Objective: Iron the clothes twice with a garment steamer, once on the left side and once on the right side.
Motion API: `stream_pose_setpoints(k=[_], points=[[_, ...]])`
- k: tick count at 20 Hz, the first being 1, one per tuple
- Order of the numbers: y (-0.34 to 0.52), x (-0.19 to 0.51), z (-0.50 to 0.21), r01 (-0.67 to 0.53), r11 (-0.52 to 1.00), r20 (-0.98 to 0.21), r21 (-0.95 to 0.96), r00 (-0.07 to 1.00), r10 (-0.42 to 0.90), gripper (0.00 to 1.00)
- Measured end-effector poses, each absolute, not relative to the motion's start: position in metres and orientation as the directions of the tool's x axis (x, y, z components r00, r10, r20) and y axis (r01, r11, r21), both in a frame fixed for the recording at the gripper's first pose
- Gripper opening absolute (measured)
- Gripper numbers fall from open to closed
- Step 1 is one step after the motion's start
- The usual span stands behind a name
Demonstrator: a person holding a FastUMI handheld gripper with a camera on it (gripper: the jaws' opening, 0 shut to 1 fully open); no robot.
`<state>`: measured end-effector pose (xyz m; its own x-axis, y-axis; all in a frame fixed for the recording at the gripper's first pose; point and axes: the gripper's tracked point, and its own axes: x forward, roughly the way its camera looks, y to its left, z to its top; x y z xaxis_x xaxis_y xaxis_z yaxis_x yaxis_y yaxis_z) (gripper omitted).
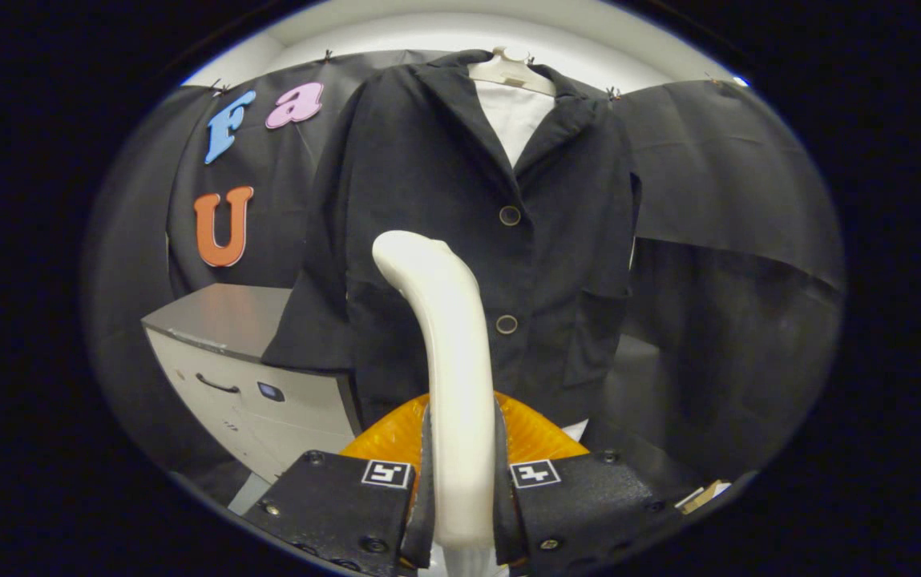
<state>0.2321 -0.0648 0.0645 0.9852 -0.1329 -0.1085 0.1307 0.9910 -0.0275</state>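
The tongs (460,489) are clamping both fingers on the garment steamer handle (448,353); its head is nearing the hanging black jacket (460,184) just ahead (passes seemingly not begun)

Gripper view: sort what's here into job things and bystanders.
For the job:
garment steamer, clamped between the fingers of the hand-held gripper
black jacket on its hanger, just beyond the steamer head

Just about:
grey cabinet
orange object behind the fingers

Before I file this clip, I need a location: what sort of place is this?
Likely a staged booth: black cloth wall, jacket on a hanger, cabinet. The tool grips the steamer.
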Motion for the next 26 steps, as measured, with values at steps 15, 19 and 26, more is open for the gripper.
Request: stream_pose_setpoints(k=[15, 19, 26], points=[[-0.073, 0.225, -0.034, 0.121, 0.989, -0.232, -0.083, 0.963, -0.137, 0.32], [-0.07, 0.22, -0.065, 0.103, 0.989, -0.282, -0.107, 0.951, -0.13, 0.32], [-0.07, 0.211, -0.069, 0.088, 0.993, -0.305, -0.072, 0.946, -0.106, 0.32]])
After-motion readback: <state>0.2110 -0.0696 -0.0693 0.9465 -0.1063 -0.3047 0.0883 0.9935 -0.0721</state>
